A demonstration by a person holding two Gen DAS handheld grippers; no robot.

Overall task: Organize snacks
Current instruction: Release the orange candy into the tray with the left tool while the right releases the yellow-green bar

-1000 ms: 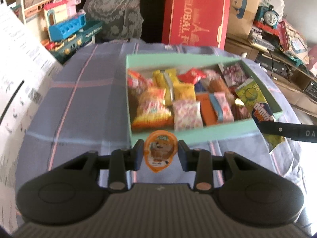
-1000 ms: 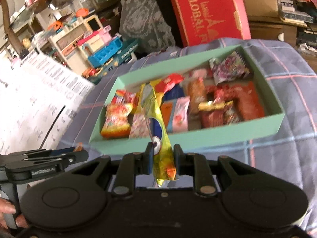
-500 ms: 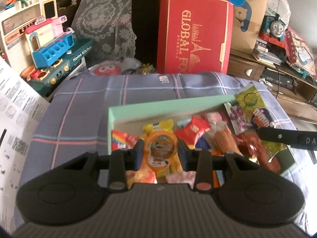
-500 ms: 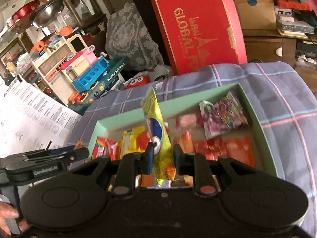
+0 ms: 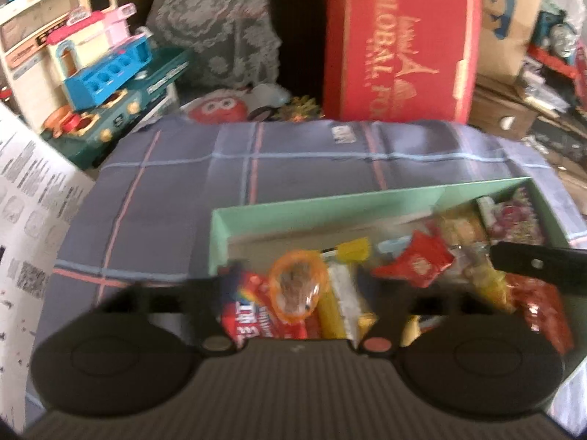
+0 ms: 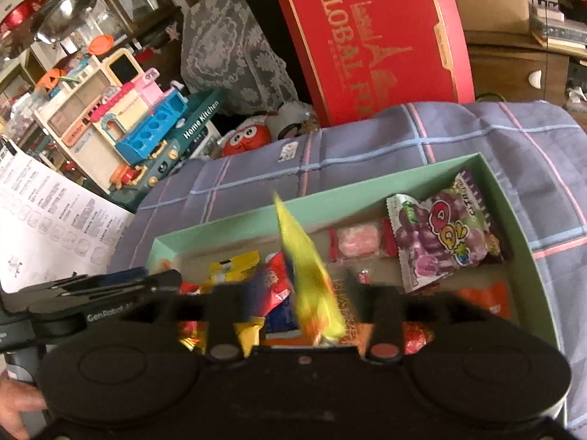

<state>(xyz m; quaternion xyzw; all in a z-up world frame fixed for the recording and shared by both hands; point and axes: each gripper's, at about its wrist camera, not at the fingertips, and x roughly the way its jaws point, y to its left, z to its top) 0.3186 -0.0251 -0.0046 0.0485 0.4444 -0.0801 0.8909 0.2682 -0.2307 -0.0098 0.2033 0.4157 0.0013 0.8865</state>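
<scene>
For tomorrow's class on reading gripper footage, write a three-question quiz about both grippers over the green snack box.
1. True or false: the left gripper clamps the round orange jelly cup.
2. Which packet falls between the right gripper's open jaws? A yellow-green foil packet B purple grape-candy bag
3. What shallow container lies under both grippers?

Key: 1 false, its jaws have just been opening, the cup loose between them. 2 A. 3 the mint-green cardboard box.
</scene>
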